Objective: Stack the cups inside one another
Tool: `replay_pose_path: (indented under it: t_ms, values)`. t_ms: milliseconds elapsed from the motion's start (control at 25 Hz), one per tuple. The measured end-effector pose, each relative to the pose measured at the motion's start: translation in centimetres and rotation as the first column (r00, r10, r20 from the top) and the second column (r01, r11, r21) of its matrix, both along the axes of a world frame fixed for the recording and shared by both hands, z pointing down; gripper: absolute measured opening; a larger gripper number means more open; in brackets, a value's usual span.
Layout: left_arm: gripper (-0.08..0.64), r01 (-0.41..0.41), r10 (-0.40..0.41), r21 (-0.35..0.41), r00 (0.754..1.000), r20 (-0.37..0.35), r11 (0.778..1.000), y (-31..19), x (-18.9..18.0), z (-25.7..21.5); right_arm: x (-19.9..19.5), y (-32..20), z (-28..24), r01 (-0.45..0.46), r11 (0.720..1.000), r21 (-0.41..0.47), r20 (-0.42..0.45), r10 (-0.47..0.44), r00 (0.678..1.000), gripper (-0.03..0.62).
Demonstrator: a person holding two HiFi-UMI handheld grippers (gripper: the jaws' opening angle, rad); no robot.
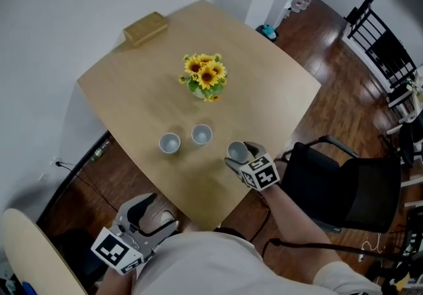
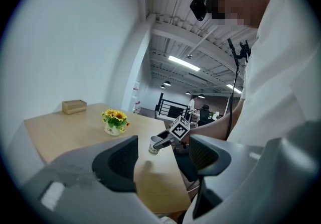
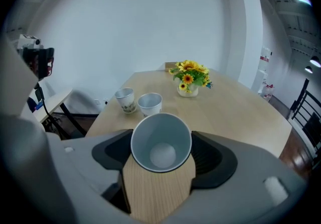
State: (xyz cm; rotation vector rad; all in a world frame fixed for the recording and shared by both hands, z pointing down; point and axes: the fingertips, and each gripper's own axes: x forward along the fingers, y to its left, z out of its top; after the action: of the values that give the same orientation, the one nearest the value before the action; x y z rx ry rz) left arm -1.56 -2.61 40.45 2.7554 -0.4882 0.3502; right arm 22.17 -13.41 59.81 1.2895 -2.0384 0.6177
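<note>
Two pale cups stand side by side on the wooden table [image 1: 132, 102]: one on the left [image 1: 170, 143] and one on the right [image 1: 201, 134]. In the right gripper view they are beyond the jaws, left cup [image 3: 125, 99] and right cup [image 3: 150, 103]. A third cup [image 1: 236, 149] is between the jaws of my right gripper [image 1: 241, 157], near the table's front right edge. That cup [image 3: 161, 141] tilts its mouth toward the camera, with both pads pressed on its sides. The left gripper view shows it [image 2: 155, 144] held a little above the tabletop. My left gripper [image 1: 155, 216] hangs open and empty, off the table's near corner.
A vase of sunflowers [image 1: 205, 79] stands mid-table behind the cups. A tan box [image 1: 145, 28] lies at the far corner. A black chair [image 1: 344, 184] sits at the right edge of the table, and a pale chair back [image 1: 26, 254] is at lower left.
</note>
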Motion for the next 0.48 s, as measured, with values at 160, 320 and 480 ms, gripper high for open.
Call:
replay_pose_path:
  t_ms: [160,320,480]
  values:
    - [0.319,0.002,-0.002,0.008,1.0,-0.01,1.0,0.0,0.0,-0.2,-0.8,-1.2,-3.3,0.02,0.999,0.035,0.022,-0.021,1.0,0.367]
    - [0.319,0.019,-0.019,0.014,1.0,-0.015,1.0,0.1,-0.5,-0.2,-2.4,-3.4,-6.6,0.046,0.995,0.089,0.049,-0.051,0.998,0.367]
    - [0.319,0.023,-0.023,0.029,1.0,-0.019,0.999,0.8,-1.3,-0.2,-4.2,-5.6,-8.1,0.076,0.989,0.124,0.06,-0.084,0.995,0.367]
